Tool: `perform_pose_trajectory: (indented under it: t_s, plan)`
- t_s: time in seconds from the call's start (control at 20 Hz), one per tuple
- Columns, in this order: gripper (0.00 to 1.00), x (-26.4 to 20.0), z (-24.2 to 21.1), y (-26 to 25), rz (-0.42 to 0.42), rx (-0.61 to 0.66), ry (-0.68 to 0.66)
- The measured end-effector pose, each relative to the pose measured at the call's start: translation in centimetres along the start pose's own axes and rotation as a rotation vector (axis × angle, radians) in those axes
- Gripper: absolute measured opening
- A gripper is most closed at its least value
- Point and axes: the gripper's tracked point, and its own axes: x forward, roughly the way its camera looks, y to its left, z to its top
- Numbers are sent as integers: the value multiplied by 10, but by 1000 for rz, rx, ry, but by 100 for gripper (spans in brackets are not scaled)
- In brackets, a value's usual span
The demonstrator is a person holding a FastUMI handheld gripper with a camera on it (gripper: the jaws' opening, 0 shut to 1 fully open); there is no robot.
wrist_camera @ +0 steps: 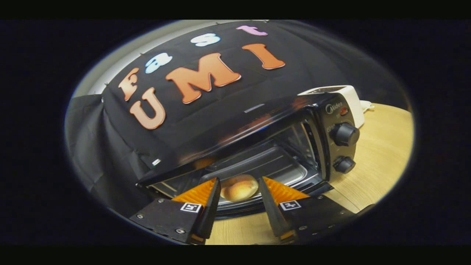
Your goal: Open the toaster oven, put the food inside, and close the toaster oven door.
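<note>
My fingers (217,191) are spread apart, gripping nothing; the gripper (239,189) sits right at the oven (257,125) mouth. I see the bun (239,187) just ahead, in the gap between the tips but not touched by them, lying inside the oven on its tray (272,165). Door looks dropped open below the bun. Two knobs (345,134) on the oven's right panel. White appliance (349,95) behind it, all on a wood table (382,154)
</note>
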Motion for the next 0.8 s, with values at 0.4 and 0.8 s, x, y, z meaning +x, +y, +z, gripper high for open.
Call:
perform_pose_trajectory:
  t_s: [0.4,0.8]
  plan:
    - [78,-86,-36,-2,16,-305,133]
    - [89,-167,-94,-32,-24,-389,256]
